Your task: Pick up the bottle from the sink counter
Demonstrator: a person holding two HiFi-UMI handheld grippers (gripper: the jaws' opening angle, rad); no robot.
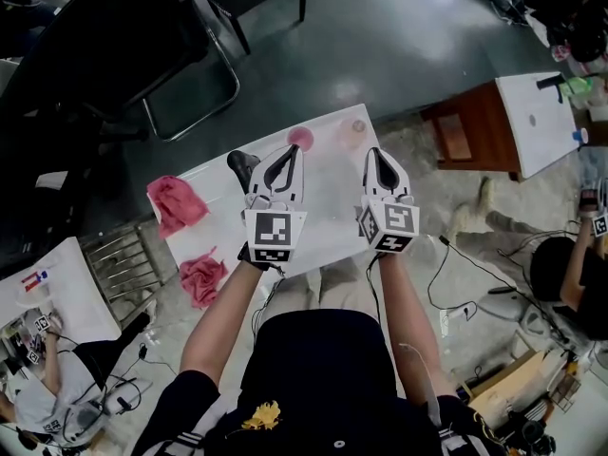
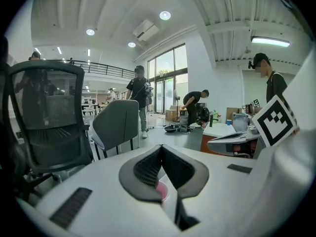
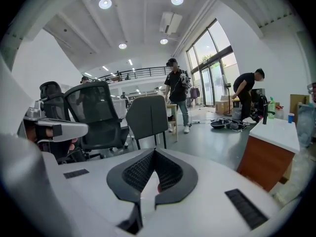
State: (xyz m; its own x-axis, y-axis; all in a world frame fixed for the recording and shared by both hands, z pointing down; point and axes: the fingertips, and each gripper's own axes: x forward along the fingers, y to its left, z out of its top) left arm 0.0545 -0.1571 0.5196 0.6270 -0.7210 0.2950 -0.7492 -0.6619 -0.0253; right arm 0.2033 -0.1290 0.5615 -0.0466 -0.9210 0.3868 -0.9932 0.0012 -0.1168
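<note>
In the head view a white counter (image 1: 328, 207) lies below me. A pink round top (image 1: 300, 138), seemingly the bottle's cap, stands near the counter's far edge. Beside it is a fainter clear pinkish thing (image 1: 356, 128). My left gripper (image 1: 288, 150) hangs just short of the pink top with its jaws together and nothing held. In the left gripper view a patch of pink (image 2: 162, 190) shows through the gap below the closed left gripper (image 2: 161, 148). My right gripper (image 1: 373, 152) hovers near the clear thing, and the right gripper (image 3: 154, 151) is shut and empty.
Two crumpled pink cloths (image 1: 176, 203) (image 1: 201, 275) lie on the counter's left part, with a black object (image 1: 242, 164) by the left gripper. A black office chair (image 1: 133, 46) stands beyond the counter, a metal rack (image 1: 119, 259) to the left, a wooden cabinet (image 1: 465, 131) to the right. People stand about.
</note>
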